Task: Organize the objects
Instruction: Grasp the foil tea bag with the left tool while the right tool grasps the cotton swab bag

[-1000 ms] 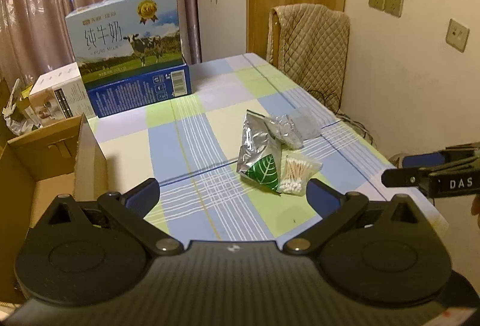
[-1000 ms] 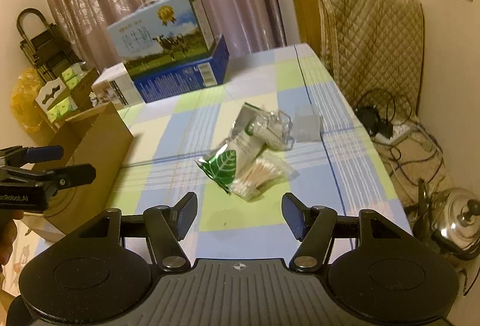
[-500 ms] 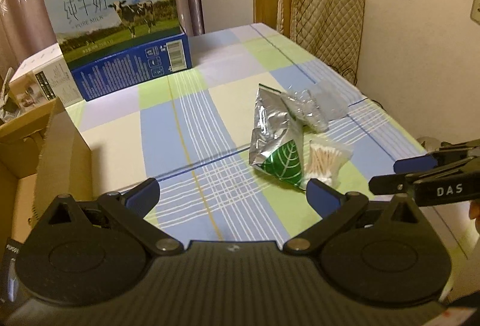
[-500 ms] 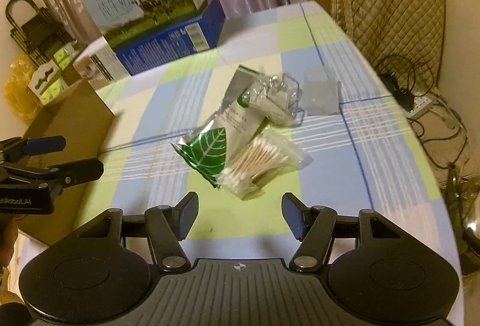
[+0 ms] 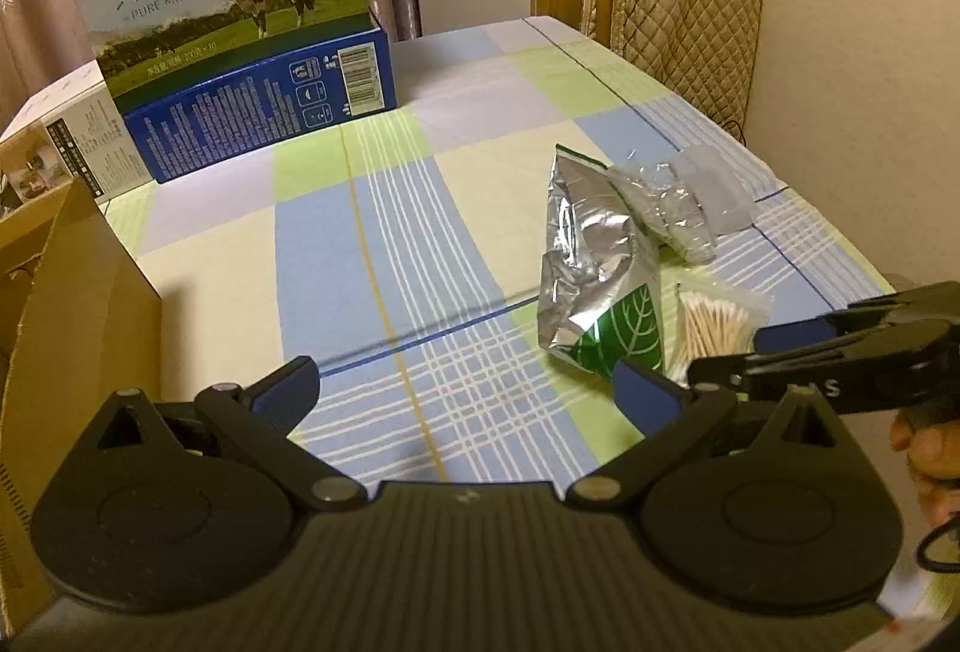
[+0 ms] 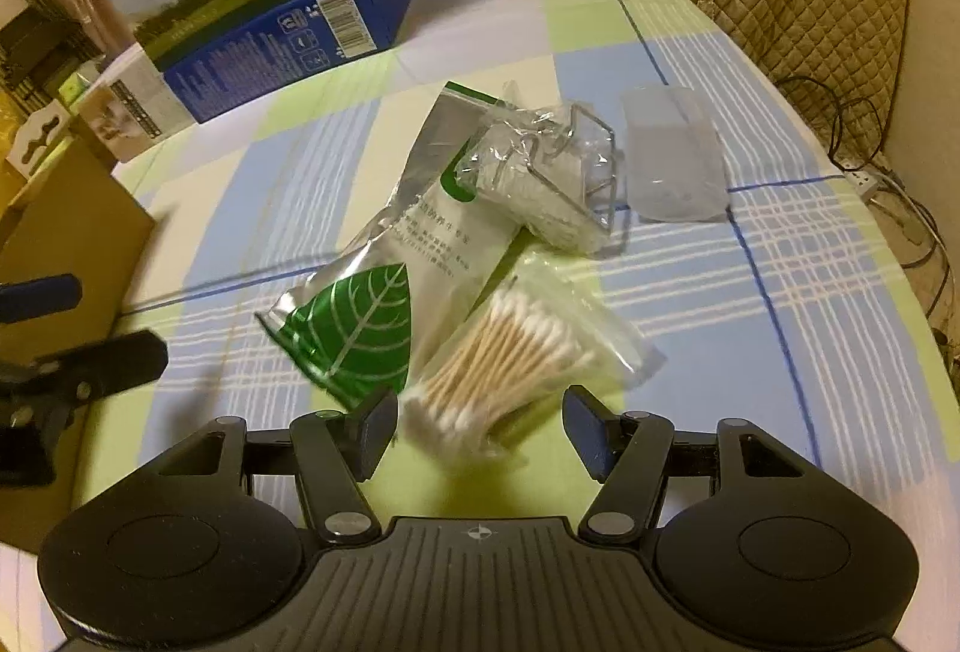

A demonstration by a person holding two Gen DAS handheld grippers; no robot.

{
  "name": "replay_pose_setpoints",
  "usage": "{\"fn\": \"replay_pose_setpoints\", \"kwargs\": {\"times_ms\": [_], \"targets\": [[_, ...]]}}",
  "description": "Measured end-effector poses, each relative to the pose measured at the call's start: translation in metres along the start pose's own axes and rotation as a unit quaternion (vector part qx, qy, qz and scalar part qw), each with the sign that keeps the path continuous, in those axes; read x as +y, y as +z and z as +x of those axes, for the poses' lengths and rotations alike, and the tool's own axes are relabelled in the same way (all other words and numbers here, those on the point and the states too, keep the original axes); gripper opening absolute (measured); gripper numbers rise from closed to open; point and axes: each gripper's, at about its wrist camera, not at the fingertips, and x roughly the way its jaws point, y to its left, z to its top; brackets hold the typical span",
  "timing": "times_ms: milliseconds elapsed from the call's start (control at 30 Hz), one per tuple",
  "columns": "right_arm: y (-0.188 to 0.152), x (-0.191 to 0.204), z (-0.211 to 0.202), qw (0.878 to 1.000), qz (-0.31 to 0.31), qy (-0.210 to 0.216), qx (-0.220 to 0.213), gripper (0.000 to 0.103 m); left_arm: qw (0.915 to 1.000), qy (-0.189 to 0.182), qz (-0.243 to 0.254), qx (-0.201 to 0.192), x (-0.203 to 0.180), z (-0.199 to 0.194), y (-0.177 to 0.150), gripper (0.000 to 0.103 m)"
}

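Left tongs [image 5: 465, 388], released, jaws wide apart, hover over the checked desk [image 5: 384, 244] with a cardboard box [image 5: 66, 304] to their left. Ahead and right of them lies the silver-green leaf pouch [image 6: 384, 286]. Right tongs [image 6: 480, 427], also released, straddle the near end of the cotton-swab bag [image 6: 510, 358], which touches the pouch. A crumpled clear bag [image 6: 540, 172] lies beyond.

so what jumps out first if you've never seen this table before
The big pure-milk carton at the table's far left corner draws the eye first. Next comes the small heap near the right edge: a silver foil pouch with a green leaf, and a bag of cotton swabs right in front of the open right gripper.
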Motion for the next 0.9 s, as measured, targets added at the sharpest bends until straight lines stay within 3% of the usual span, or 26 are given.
{"fn": "replay_pose_setpoints", "kwargs": {"times_ms": [267, 433, 667, 900], "targets": [[0.008, 0.014, 0.021, 0.999, -0.041, -0.029, -0.004, 0.058, 1.0, 0.001, 0.001, 0.004, 0.001, 0.007, -0.002, 0.102], [0.006, 0.005, 0.015, 0.998, -0.053, -0.027, 0.0, 0.036, 0.9998, -0.015, 0.005, 0.011, -0.005, 0.014, -0.001, 0.102], [0.002, -0.016, -0.005, 0.997, -0.069, -0.027, 0.0, 0.025, 0.9982, -0.049, 0.025, 0.024, -0.024, 0.031, 0.006, 0.102], [-0.004, -0.038, -0.02, 0.996, -0.079, -0.032, 0.001, 0.024, 0.9961, -0.074, 0.031, 0.038, -0.035, 0.06, 0.013, 0.098]]}}
